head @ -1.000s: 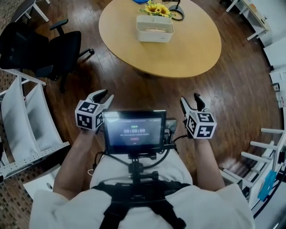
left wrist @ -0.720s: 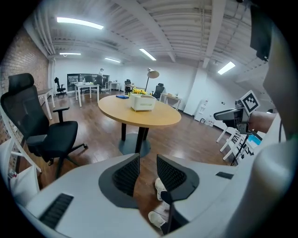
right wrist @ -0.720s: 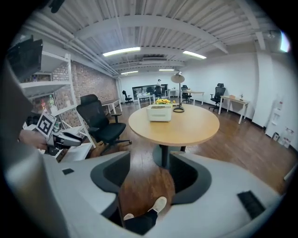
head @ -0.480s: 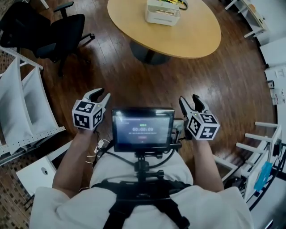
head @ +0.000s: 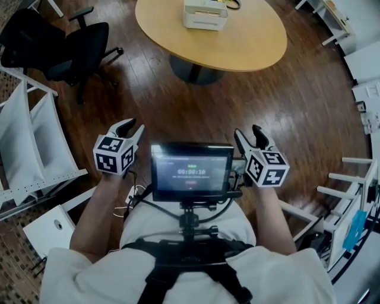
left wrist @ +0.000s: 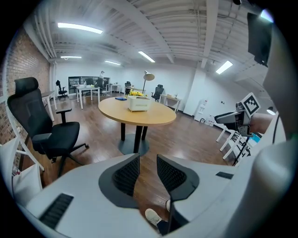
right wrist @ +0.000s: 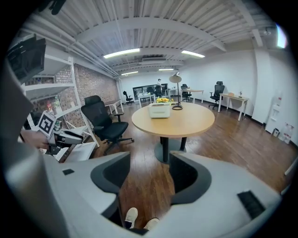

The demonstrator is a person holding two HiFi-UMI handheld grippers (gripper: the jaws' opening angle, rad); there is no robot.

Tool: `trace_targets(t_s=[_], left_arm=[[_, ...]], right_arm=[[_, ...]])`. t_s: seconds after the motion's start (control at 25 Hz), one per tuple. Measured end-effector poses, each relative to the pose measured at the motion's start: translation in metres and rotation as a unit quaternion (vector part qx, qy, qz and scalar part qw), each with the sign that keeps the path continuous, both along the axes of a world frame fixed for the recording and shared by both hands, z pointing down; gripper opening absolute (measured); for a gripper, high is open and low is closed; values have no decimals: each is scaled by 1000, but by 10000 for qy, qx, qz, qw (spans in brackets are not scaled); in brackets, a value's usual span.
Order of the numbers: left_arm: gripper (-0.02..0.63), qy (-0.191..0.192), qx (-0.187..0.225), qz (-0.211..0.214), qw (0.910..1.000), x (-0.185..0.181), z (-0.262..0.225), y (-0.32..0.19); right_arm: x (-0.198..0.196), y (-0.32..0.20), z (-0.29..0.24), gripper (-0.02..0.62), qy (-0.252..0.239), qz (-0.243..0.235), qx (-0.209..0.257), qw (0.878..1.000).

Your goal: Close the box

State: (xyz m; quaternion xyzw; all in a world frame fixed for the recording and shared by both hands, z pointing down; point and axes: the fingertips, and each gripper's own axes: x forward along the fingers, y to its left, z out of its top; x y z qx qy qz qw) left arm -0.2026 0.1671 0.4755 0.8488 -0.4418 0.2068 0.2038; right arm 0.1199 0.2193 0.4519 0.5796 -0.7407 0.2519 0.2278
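- One white shelving rack (head: 24, 142) stands well to the left of the round wooden desk (head: 249, 41), nearer the person than the desk is.
- A black office chair (head: 71, 41) stands on the wood floor (head: 303, 119) just left of the desk.
- The left gripper (head: 133, 126) is held in the air well short of the desk and points toward it. Its jaws stand a narrow gap apart with nothing between them, only floor beyond.
- A small monitor (head: 190, 171) on the person's chest rig sits between the two grippers, also well short of the desk.
- The white box (head: 205, 13) rests on the desk's left half, well apart from both grippers. Yellow flowers (right wrist: 163, 100) show just behind it on the desk.
- The right gripper (head: 247, 130) is held level with the left one, equally far from the desk. Its jaws are spread wide and hold nothing.
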Motion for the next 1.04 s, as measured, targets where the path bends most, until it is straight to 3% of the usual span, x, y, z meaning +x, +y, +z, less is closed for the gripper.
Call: trace_targets(t_s=[0.44,1.04], left_arm=[[123,-181,-26,56,9998,86,-14,8],[123,-317,17,-435,9985,81,-16,15]], right_arm=[[71,10,4,268,-226,-154,-78,9996],[64,-7,18,267,-161,-843,1,9963]])
